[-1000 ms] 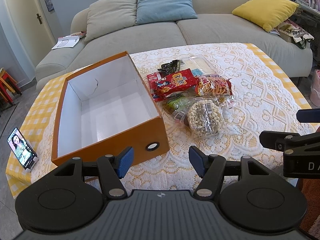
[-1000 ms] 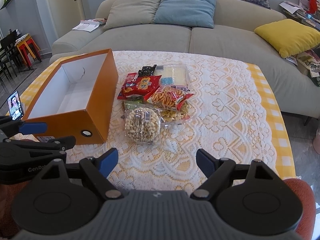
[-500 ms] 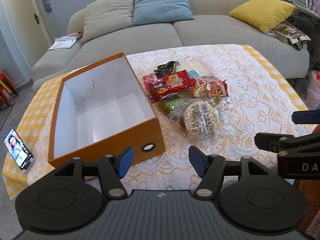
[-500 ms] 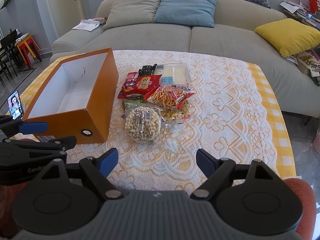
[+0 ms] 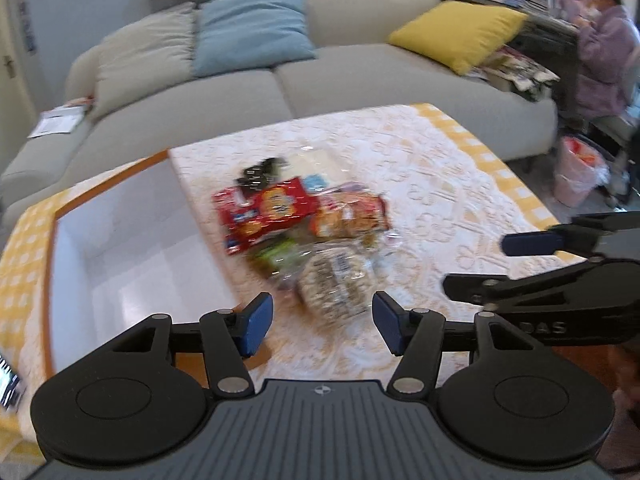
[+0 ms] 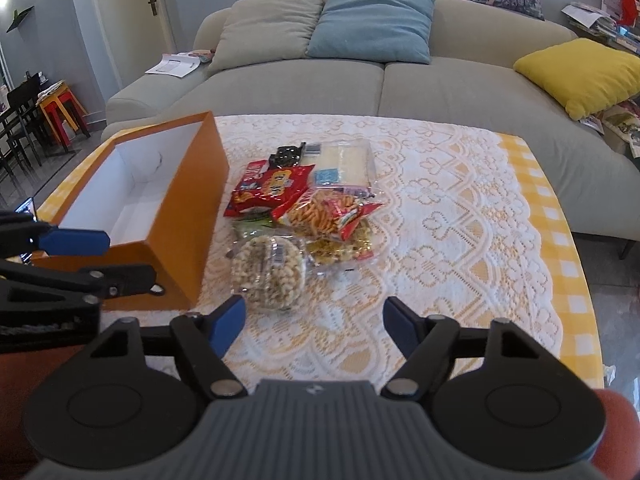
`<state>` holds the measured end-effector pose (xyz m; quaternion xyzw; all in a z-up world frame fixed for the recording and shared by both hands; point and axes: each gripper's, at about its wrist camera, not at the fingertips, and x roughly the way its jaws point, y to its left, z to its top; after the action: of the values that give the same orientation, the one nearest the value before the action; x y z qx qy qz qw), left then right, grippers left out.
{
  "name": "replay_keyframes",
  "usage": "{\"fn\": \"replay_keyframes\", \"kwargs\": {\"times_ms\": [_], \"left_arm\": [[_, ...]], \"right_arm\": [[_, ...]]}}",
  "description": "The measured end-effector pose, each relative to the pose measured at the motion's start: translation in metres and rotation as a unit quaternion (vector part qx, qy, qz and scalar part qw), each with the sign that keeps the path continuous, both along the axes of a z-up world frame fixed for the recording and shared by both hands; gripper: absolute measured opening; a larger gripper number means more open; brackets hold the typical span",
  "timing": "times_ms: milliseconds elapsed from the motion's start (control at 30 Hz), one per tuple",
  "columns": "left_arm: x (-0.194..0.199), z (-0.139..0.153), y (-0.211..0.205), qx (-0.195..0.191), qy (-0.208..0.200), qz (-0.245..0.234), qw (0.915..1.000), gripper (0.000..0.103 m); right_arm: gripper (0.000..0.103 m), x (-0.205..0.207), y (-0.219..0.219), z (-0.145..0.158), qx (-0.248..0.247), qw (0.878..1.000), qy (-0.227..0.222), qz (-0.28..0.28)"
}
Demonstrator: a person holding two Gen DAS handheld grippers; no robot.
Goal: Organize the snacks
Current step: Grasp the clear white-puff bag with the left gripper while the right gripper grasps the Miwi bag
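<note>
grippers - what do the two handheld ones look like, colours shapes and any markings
Both match: the left gripper and right gripper have matte black linkage arms with silver pivot pins, two round black discs, a ribbed dark grey body bearing a small round logo, and blue pads on the fingertips. White lettering, partly readable, marks the right gripper's side in the left wrist view. A rust-red sleeve shows behind.

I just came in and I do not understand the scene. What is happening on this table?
A person holds a gripper in each hand above a table with a lace cloth. A pile of snack packets lies beside an open orange box, which looks empty. The left gripper and the right gripper both point towards the nearest packet, a clear bag of round snacks. Their jaws are closing a little, but nothing is between them, and no snack is in the box yet.
</note>
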<state>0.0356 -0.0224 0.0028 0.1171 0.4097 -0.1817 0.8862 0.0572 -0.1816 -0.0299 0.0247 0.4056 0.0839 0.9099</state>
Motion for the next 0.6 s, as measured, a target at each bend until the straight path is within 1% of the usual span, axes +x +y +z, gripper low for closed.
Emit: {"fn": "replay_keyframes", "kwargs": {"times_ms": [100, 233, 367, 467, 600], "left_arm": [[0.017, -0.004, -0.012, 0.011, 0.023, -0.011, 0.9996, 0.068], [0.037, -0.013, -0.029, 0.038, 0.037, -0.016, 0.9984, 0.068], [0.055, -0.023, -0.044, 0.058, 0.056, -0.043, 0.9958, 0.07], [0.068, -0.031, -0.054, 0.086, 0.064, -0.079, 0.9911, 0.071], [0.087, -0.043, -0.061, 0.116, 0.082, -0.136, 0.9805, 0.072]], "right_arm": [[0.07, 0.012, -0.009, -0.007, -0.002, 1.0, 0.001, -0.012], [0.07, 0.03, -0.021, -0.021, 0.003, 1.0, 0.007, -0.028], [0.07, 0.044, -0.032, -0.035, 0.014, 0.999, 0.01, -0.028], [0.07, 0.051, -0.041, -0.045, 0.025, 0.999, 0.009, -0.022], [0.068, 0.058, -0.044, -0.058, 0.053, 0.998, 0.018, -0.011]]}}
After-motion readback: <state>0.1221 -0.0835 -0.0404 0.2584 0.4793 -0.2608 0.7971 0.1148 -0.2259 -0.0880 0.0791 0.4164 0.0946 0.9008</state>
